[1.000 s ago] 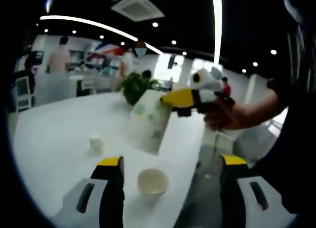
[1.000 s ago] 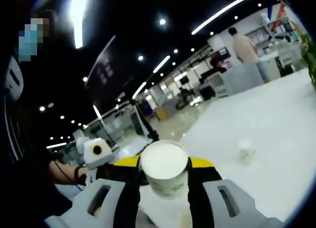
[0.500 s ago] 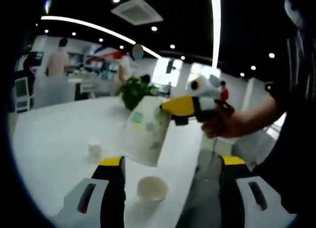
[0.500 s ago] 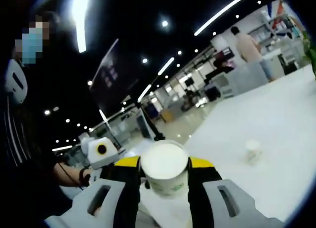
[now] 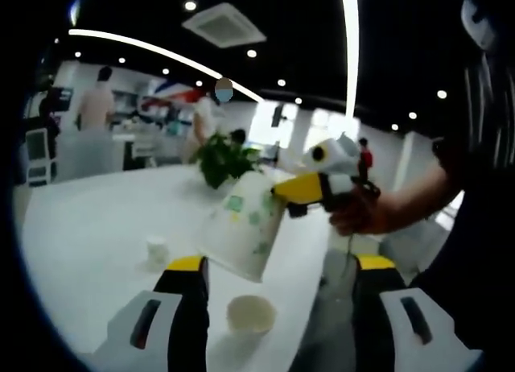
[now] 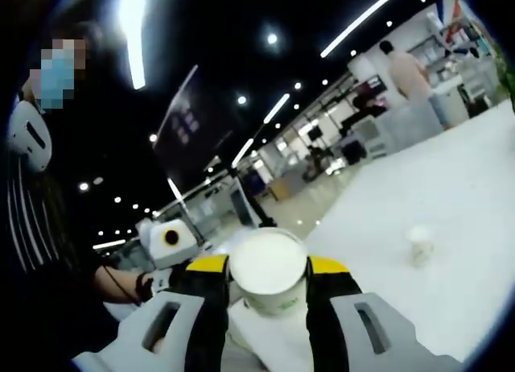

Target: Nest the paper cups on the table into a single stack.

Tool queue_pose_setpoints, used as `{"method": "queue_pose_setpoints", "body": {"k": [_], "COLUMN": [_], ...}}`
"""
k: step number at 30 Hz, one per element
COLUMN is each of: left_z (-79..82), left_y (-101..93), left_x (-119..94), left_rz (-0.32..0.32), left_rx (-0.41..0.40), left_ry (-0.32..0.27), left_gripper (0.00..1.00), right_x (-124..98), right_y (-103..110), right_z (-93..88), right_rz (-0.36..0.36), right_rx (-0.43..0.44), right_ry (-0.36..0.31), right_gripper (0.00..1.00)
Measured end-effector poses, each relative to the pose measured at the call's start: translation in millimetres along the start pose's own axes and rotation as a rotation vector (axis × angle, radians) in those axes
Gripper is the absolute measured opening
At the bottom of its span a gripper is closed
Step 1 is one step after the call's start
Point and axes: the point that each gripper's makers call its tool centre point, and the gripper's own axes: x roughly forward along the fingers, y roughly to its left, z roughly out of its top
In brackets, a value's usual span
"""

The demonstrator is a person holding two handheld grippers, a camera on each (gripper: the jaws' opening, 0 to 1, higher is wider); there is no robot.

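White worktop (image 5: 88, 227) runs wide and bare to the left and back; its near edge curves round by the left gripper (image 5: 278, 295), and on the right it drops off to grey floor beside the person's hand (image 5: 362, 215).

Left gripper view: left gripper released, jaws spread wide with nothing between them. A small paper cup (image 5: 250, 316) stands upright on the worktop between those jaws, mouth up. A second small cup (image 5: 157, 250) stands further back to the left, well apart. Above the near cup hangs a patterned cup (image 5: 240, 233), held in the air by the right gripper (image 5: 299, 188), which comes in from the right. Its long axis is tilted: wide end down and toward the left gripper, narrow end up at the yellow jaws. A green plant (image 5: 221, 159) sits at the worktop's far side.

Right gripper view: right gripper (image 6: 268, 279) clenched on the patterned cup (image 6: 268, 269), seen end-on, so only a white round face shows between the jaws. The far small cup (image 6: 421, 243) stands alone on open worktop (image 6: 418, 187) to the right. The left gripper (image 6: 170, 241) shows at left, blurred. People stand in the background.
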Motion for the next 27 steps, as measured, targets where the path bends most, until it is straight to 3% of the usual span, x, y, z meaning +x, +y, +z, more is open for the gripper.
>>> {"method": "queue_pose_setpoints", "body": {"k": [8,14,27], "left_z": [6.3,14.1,28.9], "left_y": [-4.0,-6.0,-8.3], "left_x": [-3,-4,-7], "left_rz": [-0.017,-0.035,-0.081], "left_rx": [0.018,-0.019,-0.091], "left_ry": [-0.017,-0.058,-0.124], "left_gripper": [0.58,0.51,0.40], "right_x": [-13,-19,-24], "right_y": [3,5,12], "right_z": [-1.2,-1.7,-0.2], "right_rz": [0.019,0.052,0.117], "right_rx": [0.058,0.127,0.170], "right_ry": [-0.057,-0.098,-0.144], "right_gripper": [0.33,0.33,0.33]}}
